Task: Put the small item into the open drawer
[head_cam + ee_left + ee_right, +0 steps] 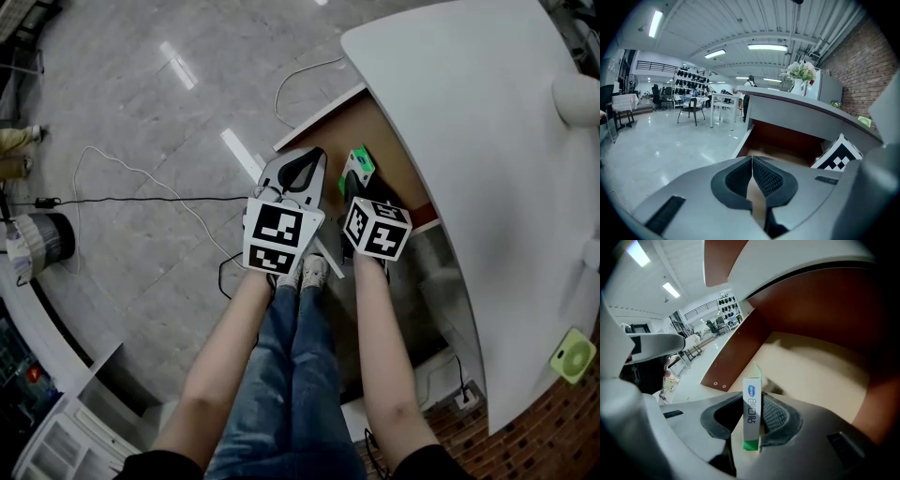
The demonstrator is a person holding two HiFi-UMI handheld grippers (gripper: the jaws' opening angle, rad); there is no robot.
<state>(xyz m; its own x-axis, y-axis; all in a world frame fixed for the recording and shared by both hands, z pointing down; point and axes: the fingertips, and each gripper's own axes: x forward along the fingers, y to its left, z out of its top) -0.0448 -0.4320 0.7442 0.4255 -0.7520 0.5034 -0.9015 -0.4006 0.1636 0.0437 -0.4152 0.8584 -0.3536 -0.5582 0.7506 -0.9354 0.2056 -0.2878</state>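
Beneath white counter point(487, 141), holding small box point(751, 399) clamped in right gripper point(757, 420), angled down over open drawer point(815, 366) for release inside; left gripper point(753, 176) jaws together, empty, parked just left, out of the way.

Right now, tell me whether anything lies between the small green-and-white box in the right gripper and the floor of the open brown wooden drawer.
Nothing visible does. The right gripper holds the small green-and-white box over the open brown wooden drawer. The pale floor beneath the box looks bare in the right gripper view.
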